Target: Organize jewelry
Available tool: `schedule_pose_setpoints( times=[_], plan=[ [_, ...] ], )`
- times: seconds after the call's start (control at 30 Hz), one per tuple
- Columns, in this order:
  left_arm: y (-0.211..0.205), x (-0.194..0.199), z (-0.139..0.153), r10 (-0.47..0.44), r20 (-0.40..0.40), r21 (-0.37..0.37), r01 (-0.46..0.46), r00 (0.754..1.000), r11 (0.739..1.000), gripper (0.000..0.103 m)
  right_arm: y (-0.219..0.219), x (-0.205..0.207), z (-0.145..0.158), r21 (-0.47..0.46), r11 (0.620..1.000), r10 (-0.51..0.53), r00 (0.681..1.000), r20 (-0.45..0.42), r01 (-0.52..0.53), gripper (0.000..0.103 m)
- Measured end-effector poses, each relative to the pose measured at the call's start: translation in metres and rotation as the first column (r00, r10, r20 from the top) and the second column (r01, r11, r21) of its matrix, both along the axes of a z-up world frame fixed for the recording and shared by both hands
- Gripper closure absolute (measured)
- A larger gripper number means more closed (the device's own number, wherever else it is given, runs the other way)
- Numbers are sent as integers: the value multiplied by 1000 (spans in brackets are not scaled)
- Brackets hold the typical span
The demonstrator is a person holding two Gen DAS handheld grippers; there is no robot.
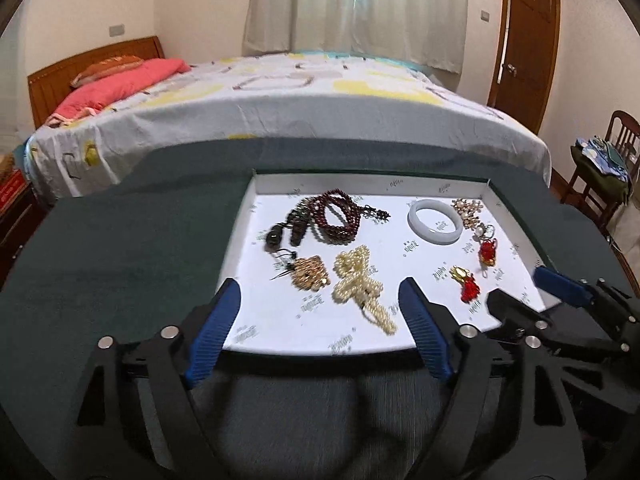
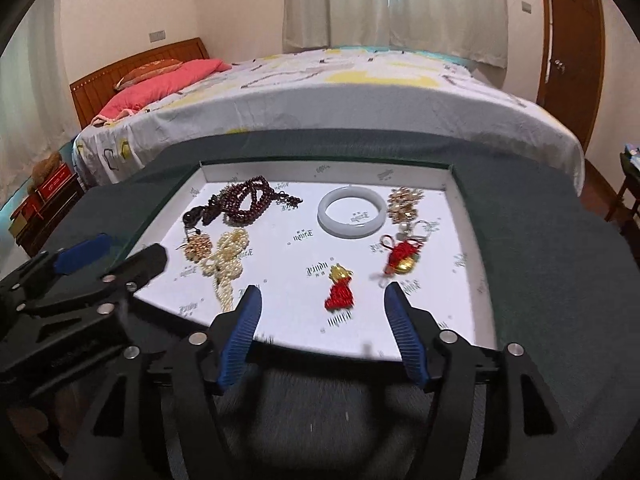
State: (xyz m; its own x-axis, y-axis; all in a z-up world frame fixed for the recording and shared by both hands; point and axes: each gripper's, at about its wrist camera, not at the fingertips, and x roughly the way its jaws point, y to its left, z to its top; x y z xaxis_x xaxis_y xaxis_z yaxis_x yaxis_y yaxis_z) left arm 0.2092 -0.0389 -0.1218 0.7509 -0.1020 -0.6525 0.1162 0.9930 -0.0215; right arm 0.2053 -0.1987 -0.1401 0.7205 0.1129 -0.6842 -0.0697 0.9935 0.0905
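A white shallow tray (image 1: 280,320) (image 2: 452,316) lies on a dark green table and holds loose jewelry. In it are a dark red bead necklace (image 1: 336,216) (image 2: 248,200), a pearl strand (image 1: 360,284) (image 2: 228,260), a gold brooch (image 1: 308,274) (image 2: 198,246), a white jade bangle (image 1: 435,221) (image 2: 352,211), a gold flower piece (image 1: 468,208) (image 2: 404,202) and two red-and-gold charms (image 1: 466,284) (image 2: 339,292). My left gripper (image 1: 320,296) is open over the tray's near edge before the pearls. My right gripper (image 2: 322,300) is open around the nearer red charm.
The green table (image 1: 120,248) (image 2: 560,280) surrounds the tray. A bed (image 1: 280,112) stands just behind it. A wooden chair with clothes (image 1: 604,160) is at the right, a door (image 1: 524,40) behind it, and a low cabinet (image 2: 44,200) at the left.
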Motion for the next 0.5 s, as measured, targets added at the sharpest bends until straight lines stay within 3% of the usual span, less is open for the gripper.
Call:
schedule_pose_setpoints(
  times=[0.17, 0.5],
  plan=[
    [11, -41, 23, 29, 42, 7, -29, 999, 1000, 16, -5, -41, 23, -16, 999, -37, 998, 44, 38, 30],
    [24, -117, 79, 61, 177, 7, -63, 982, 998, 12, -10, -107, 79, -25, 998, -60, 985, 164, 65, 27]
  ],
)
